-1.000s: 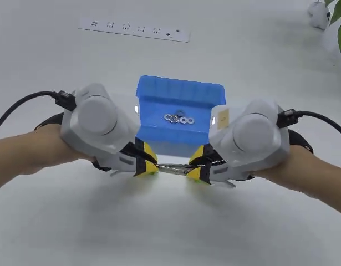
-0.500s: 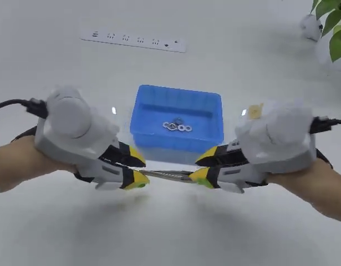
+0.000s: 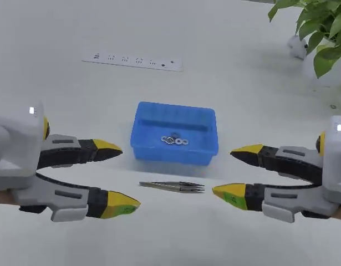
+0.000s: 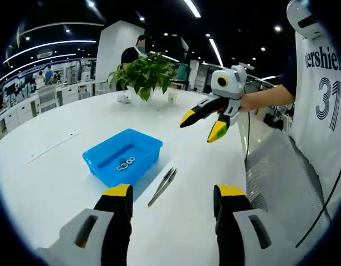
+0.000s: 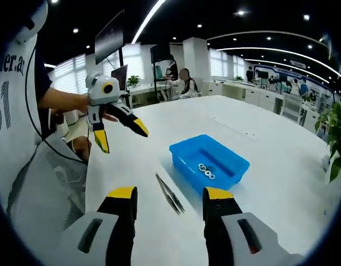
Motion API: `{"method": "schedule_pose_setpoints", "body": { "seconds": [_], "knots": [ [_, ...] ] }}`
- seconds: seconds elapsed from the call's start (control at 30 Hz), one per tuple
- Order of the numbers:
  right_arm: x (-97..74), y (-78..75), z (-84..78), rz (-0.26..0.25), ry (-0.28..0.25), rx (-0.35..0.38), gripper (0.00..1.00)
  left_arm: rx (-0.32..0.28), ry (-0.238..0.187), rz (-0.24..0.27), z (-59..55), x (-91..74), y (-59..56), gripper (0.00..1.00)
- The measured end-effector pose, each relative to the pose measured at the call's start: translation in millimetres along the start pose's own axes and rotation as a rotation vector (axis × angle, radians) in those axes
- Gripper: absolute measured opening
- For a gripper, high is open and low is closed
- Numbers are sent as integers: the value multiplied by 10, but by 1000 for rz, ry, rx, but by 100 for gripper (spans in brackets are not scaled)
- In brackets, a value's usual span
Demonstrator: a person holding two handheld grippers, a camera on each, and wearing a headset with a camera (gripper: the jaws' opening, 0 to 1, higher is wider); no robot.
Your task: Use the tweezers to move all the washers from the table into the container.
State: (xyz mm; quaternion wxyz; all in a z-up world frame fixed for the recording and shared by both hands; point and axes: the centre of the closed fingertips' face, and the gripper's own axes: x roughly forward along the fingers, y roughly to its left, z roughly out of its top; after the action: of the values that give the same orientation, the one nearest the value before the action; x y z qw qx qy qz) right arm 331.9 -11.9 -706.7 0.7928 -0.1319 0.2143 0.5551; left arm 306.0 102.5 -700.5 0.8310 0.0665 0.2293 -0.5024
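Observation:
Thin metal tweezers [image 3: 173,187] lie flat on the white table, just in front of the blue container [image 3: 143,117]. Several washers [image 3: 174,140] rest together inside the container. My left gripper [image 3: 125,176] is open at the left, well clear of the tweezers. Open too, my right gripper [image 3: 223,172] sits at the right of them, holding nothing. In the left gripper view the tweezers [image 4: 162,187] lie just beyond my open left gripper [image 4: 174,193], with the container [image 4: 103,169] behind. In the right gripper view the tweezers [image 5: 169,195] lie ahead, near the container [image 5: 228,169].
A white power strip [image 3: 134,61] lies at the far side of the table. A green plant [image 3: 317,27] stands at the back right. The table's near edge and a mesh chair [image 4: 275,160] are close to the person's body.
Both grippers were closed in on the tweezers in front of the container. They have opened and drawn apart to left and right, leaving the tweezers on the table.

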Motion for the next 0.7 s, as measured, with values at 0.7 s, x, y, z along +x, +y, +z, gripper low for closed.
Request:
{"method": "schedule_pose_setpoints", "body": {
  "seconds": [0.7],
  "knots": [
    [-142, 9, -155, -61, 96, -95, 84, 29, -15, 78, 162, -194, -67, 99]
  ]
}}
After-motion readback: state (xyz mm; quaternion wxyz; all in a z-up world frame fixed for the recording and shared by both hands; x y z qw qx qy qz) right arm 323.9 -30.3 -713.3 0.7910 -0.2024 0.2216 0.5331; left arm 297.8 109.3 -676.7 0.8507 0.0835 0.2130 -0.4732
